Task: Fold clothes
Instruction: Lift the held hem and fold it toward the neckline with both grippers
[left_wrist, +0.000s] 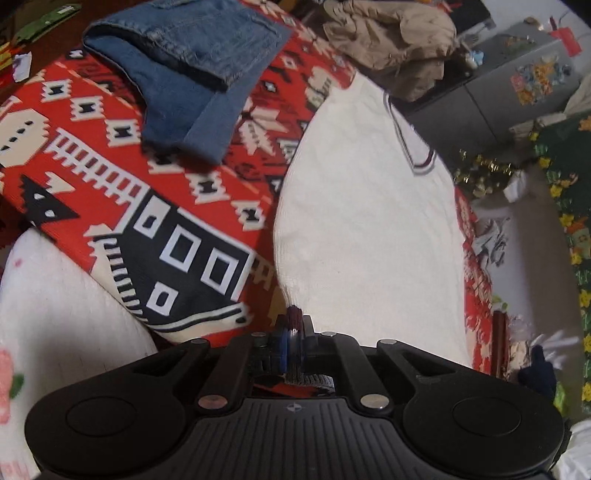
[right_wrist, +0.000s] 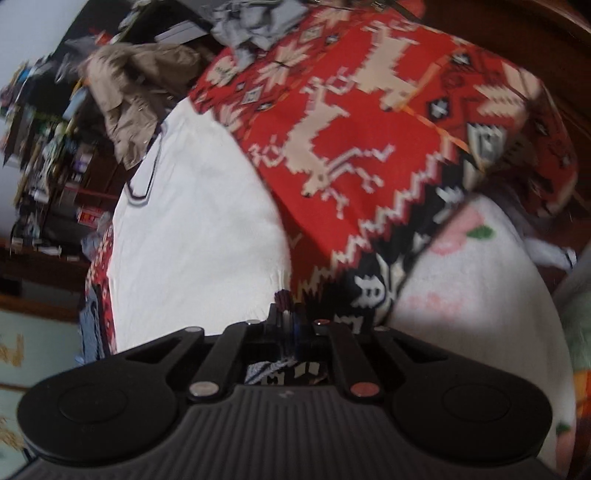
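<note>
A white knit sweater (left_wrist: 365, 229) with a dark-striped V collar lies spread on the red patterned blanket (left_wrist: 110, 177). My left gripper (left_wrist: 293, 325) is shut on the sweater's dark-trimmed bottom hem, at its left corner. In the right wrist view the same sweater (right_wrist: 199, 229) stretches away to the left, and my right gripper (right_wrist: 286, 310) is shut on the hem's other corner. Both pinched edges sit right at the fingertips.
Folded blue jeans (left_wrist: 192, 66) lie on the blanket beyond the sweater. A tan garment (left_wrist: 399, 40) is heaped past the collar. A white floral blanket (right_wrist: 472, 295) lies at the near side. Cluttered shelves (right_wrist: 44, 155) and a grey fridge (left_wrist: 517, 77) stand beyond the bed.
</note>
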